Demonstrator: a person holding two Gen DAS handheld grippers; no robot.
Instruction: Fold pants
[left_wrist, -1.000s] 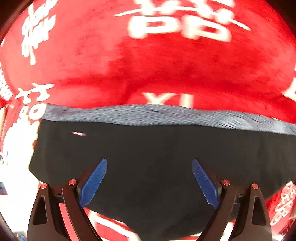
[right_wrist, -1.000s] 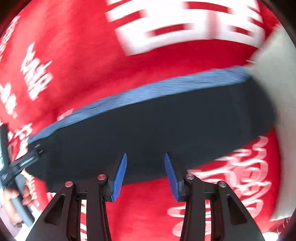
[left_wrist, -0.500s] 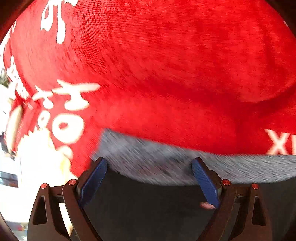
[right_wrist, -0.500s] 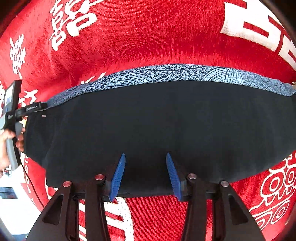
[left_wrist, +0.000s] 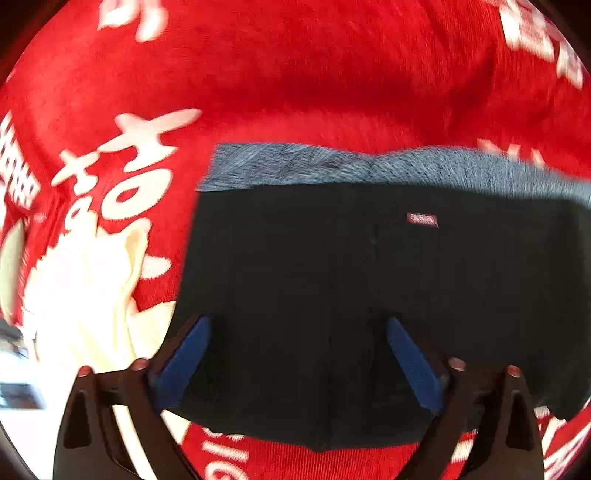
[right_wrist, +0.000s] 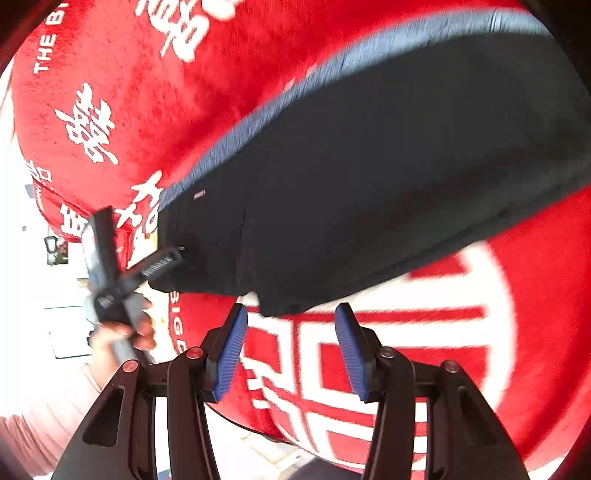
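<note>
Left wrist view shows the pants (left_wrist: 369, 295), black with a grey-blue patterned waistband (left_wrist: 332, 166), lying flat across the middle and right of the frame on a red cloth with white lettering (left_wrist: 295, 74) that covers the surface. A small red label (left_wrist: 422, 219) sits just below the waistband. The left tool (left_wrist: 295, 354) hangs over the black fabric near the garment's left edge; its jaws have just been opening and stand wide, and no pad looks to press on the cloth. A pale cream cloth (left_wrist: 110, 288) lies at lower left, beside the pants.

From the right wrist view the pants (right_wrist: 369, 166) run diagonally from centre left to upper right. The right tool (right_wrist: 291, 347) stands partly open at the bottom, its jaws just widened, over the red cloth just below the garment's lower hem, with nothing between them. The left tool (right_wrist: 162, 258) appears at left, held by a hand (right_wrist: 122, 332), at the pants' edge.

Both views are blurred. The risk, in my judgement, is that a tool pinches the red cloth together with the hem, or takes only the top layer, so the fold drags crooked.
</note>
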